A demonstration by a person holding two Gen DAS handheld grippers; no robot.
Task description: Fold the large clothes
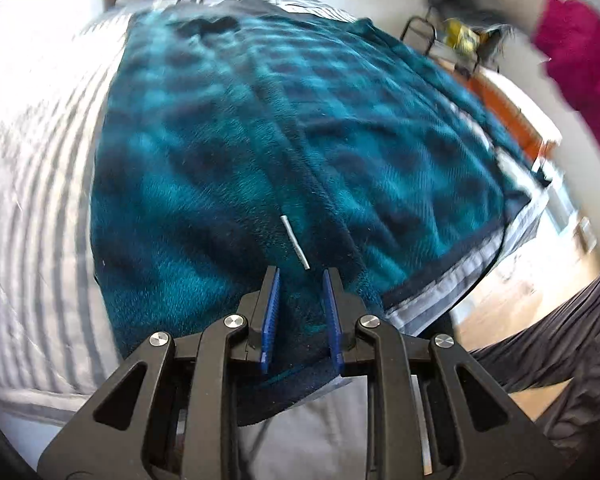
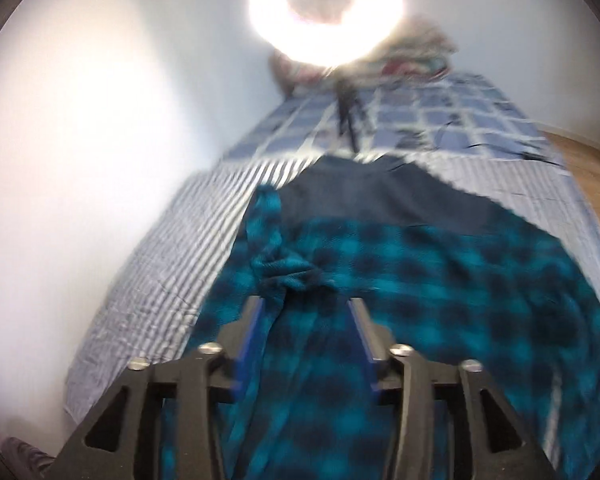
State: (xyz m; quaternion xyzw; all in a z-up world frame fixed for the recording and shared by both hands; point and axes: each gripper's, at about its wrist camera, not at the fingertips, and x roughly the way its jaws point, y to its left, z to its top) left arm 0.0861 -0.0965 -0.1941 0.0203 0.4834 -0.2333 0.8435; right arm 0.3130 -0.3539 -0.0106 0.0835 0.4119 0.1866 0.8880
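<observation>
The teal-and-black checked fleece garment point(image 1: 228, 152) lies spread on the bed with the grey-and-white striped cover point(image 1: 32, 184), its long axis running from the near edge toward the far end. A dark navy lining point(image 2: 380, 196) shows at its far part, and a small white strip point(image 1: 295, 242) lies on the pile; no writing is legible. The left gripper point(image 1: 300, 276) has its jaws parted over the garment's near hem. The right gripper point(image 2: 304, 304) has jaws apart with bunched fleece between them.

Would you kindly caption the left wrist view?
Left gripper open over the teal plaid fleece garment on the striped bed.
</observation>
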